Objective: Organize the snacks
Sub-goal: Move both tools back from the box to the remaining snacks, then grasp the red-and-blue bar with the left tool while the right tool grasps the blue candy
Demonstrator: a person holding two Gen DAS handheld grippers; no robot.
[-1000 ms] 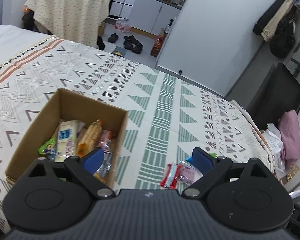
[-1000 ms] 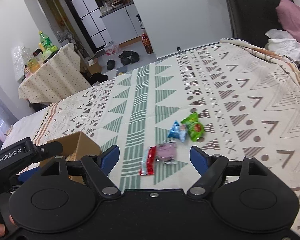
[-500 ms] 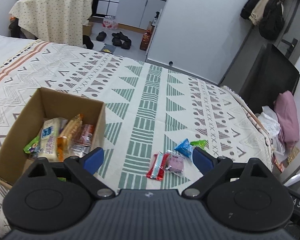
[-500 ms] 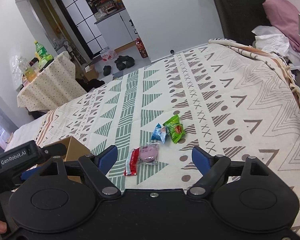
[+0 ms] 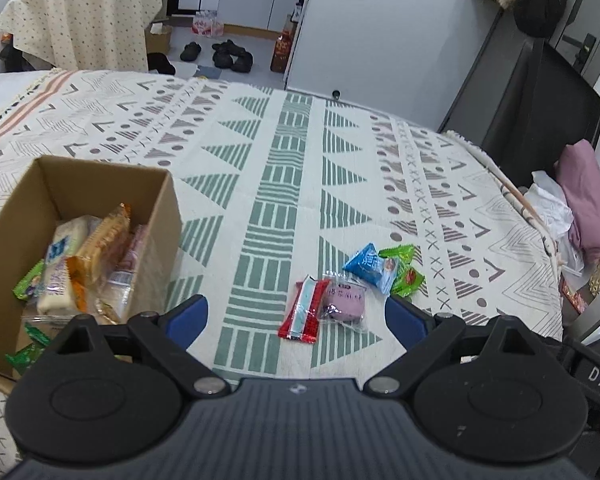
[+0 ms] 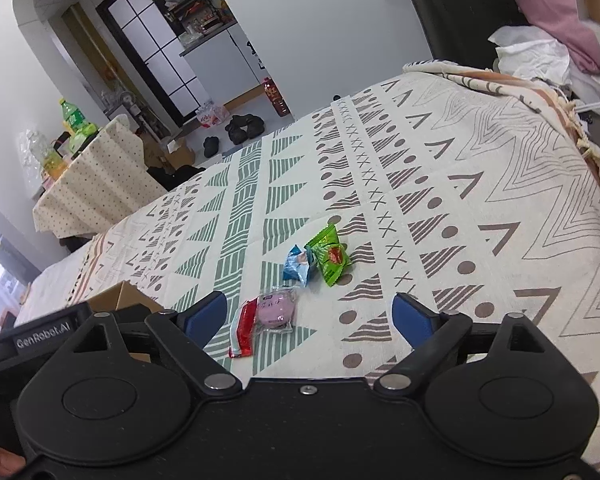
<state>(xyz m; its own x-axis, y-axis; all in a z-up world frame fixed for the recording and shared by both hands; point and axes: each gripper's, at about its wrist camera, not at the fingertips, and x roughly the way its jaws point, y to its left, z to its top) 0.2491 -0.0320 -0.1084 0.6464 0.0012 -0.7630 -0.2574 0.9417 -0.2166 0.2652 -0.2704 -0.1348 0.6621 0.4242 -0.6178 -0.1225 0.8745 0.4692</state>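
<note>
A brown cardboard box [image 5: 162,216] holding several snack packs sits at the left on the patterned bedspread [image 5: 284,184]; its corner shows in the right wrist view [image 6: 120,296]. A red pack [image 5: 304,314], a clear pack with a purple cake [image 5: 346,302], a blue pack [image 5: 370,266] and a green pack [image 5: 406,270] lie loose on the spread. They show in the right wrist view too: red [image 6: 244,330], purple [image 6: 278,310], blue [image 6: 298,266], green [image 6: 328,254]. My left gripper [image 5: 296,314] is open and empty above the red pack. My right gripper [image 6: 310,314] is open and empty.
The bed's right edge drops off beside pink and white cloth [image 5: 580,208]. A dark panel [image 5: 532,104] stands beyond the bed. A cloth-covered table [image 5: 80,12] and shoes [image 5: 228,54] are on the floor past the far edge.
Both grippers have drawn back and up, and the left one has shifted right. The loose packs now sit between the left fingers. Both stay open.
</note>
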